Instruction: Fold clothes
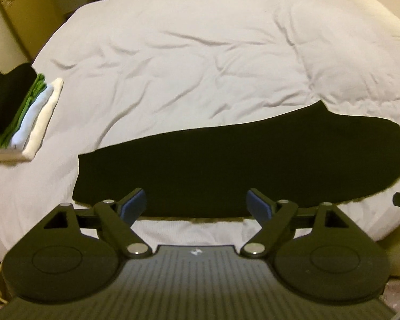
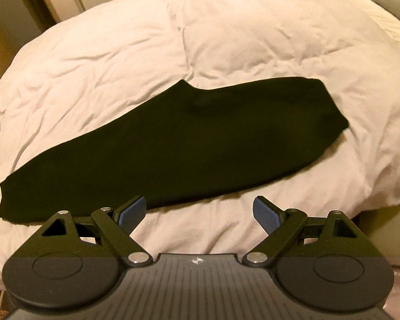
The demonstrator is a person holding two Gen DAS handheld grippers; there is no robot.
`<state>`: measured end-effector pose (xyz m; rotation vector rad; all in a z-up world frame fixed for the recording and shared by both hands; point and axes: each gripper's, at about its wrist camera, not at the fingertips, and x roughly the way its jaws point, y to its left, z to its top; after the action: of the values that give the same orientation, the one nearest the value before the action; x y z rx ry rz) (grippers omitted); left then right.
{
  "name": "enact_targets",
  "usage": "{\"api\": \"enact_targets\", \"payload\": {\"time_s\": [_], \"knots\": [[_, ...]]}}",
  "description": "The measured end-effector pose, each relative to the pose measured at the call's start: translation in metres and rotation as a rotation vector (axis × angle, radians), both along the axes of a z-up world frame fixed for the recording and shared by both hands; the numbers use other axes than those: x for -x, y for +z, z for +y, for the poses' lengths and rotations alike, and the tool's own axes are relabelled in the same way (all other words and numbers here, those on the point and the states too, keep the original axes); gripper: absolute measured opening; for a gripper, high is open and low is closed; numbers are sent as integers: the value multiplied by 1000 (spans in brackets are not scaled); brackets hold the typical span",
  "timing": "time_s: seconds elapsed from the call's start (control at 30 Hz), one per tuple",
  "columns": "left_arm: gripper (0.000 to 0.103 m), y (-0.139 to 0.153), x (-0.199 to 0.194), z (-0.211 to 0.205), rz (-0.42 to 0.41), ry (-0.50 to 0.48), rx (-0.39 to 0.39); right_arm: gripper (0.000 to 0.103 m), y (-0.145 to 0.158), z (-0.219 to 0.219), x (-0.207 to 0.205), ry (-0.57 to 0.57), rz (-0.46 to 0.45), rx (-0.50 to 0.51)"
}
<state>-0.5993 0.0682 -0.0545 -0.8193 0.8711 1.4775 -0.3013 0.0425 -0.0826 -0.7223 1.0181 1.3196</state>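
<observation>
A black garment (image 1: 240,165) lies folded into a long flat strip on the white duvet (image 1: 186,66), near the bed's front edge. My left gripper (image 1: 197,204) hangs above its near edge, open, with nothing between the blue pads (image 1: 133,204). The same black garment (image 2: 173,144) runs slantwise from lower left to upper right in the right wrist view. My right gripper (image 2: 198,212) is open above the duvet (image 2: 120,53), just in front of the garment's near edge, and holds nothing.
A stack of folded clothes (image 1: 26,112), black, green, pale blue and white, sits at the bed's left edge. A closet door (image 1: 5,13) stands at the back left. The bed's front edge drops off to the floor at the lower right.
</observation>
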Motion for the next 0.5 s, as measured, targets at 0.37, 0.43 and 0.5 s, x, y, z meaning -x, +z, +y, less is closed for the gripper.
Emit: {"api": "enact_targets", "payload": {"time_s": [0.37, 0.43, 0.5], "knots": [[83, 27, 43, -66, 16, -43, -28, 89, 22, -60, 60, -39, -3, -32], [84, 31, 48, -78, 13, -56, -36, 89, 26, -76, 68, -46, -8, -41], [84, 34, 52, -87, 14, -70, -44, 89, 29, -91, 73, -57, -12, -45]]}}
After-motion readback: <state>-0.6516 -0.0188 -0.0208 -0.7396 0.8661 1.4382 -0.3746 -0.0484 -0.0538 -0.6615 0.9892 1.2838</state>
